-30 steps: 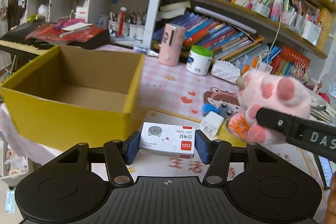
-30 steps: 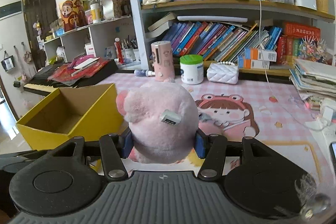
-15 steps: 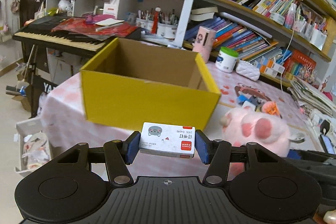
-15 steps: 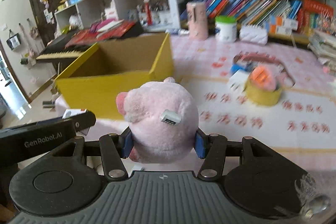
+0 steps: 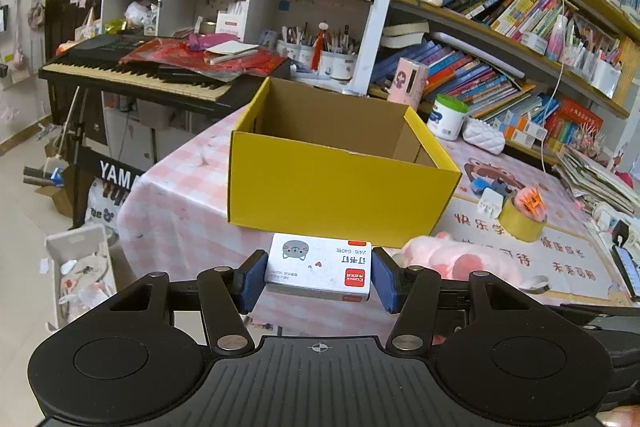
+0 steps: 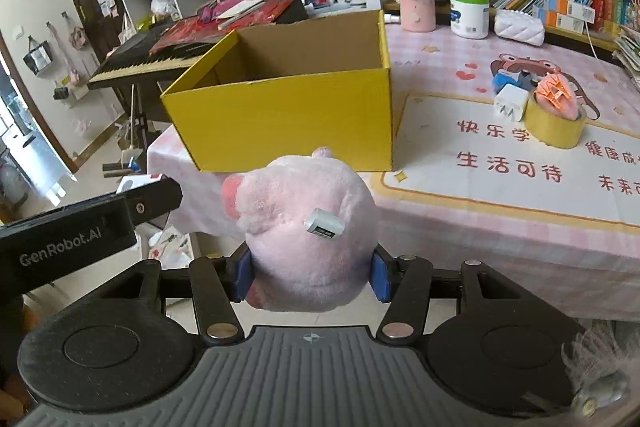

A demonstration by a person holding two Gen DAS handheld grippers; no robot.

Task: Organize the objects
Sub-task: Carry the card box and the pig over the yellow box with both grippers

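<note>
Our left gripper (image 5: 318,277) clamps a white staple box (image 5: 319,271) with a grey cat face; our right gripper (image 6: 312,277) squeezes a fluffy pink plush (image 6: 306,235). Both hang just short of the yellow box (image 6: 288,115), which sits open on the table (image 6: 500,227).

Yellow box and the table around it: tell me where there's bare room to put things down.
The yellow box looks bare inside where visible. The printed mat is bare between the box and the tape roll. Crowded: around the tape roll with the white charger, and along the shelf by the white jar.
</note>
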